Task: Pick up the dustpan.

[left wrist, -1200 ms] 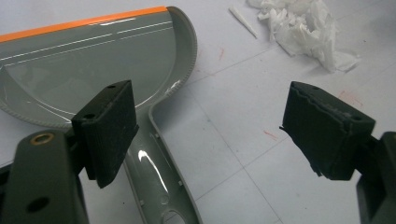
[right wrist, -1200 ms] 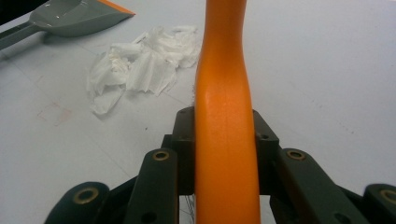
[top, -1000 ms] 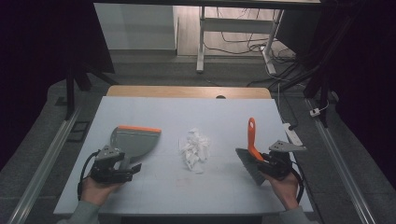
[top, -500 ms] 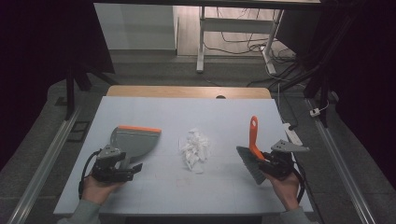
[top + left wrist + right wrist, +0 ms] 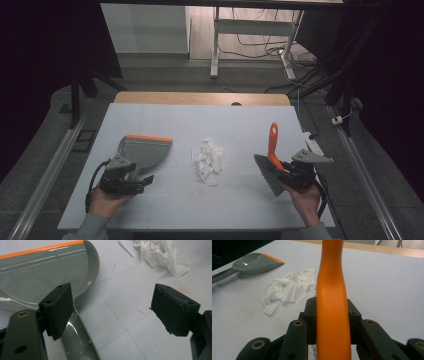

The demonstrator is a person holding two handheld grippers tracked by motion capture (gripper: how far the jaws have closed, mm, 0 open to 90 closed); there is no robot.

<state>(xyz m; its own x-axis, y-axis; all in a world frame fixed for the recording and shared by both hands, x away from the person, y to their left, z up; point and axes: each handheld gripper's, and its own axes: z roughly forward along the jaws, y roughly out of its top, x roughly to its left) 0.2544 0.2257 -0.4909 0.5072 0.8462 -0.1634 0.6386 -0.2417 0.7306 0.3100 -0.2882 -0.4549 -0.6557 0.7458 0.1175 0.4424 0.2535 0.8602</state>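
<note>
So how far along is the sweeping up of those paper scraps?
Early. Done: the right gripper is clamped on the brush. In hand: the left gripper stands open at the dustpan handle, not gripping. Left: the torn paper scraps lie unswept in mid-table, none in the pan.

Pretty dark room overall. A pale counter [image 5: 165,120] with a wood strip [image 5: 200,98] at its far edge fills the middle, a white desk frame [image 5: 216,40] stands top center, and cables [image 5: 260,47] sprawl across the grey floor [image 5: 45,165].

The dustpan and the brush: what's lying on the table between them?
A pile of torn white paper scraps lies between the grey dustpan and the orange-handled brush, clearest in the high view.
</note>
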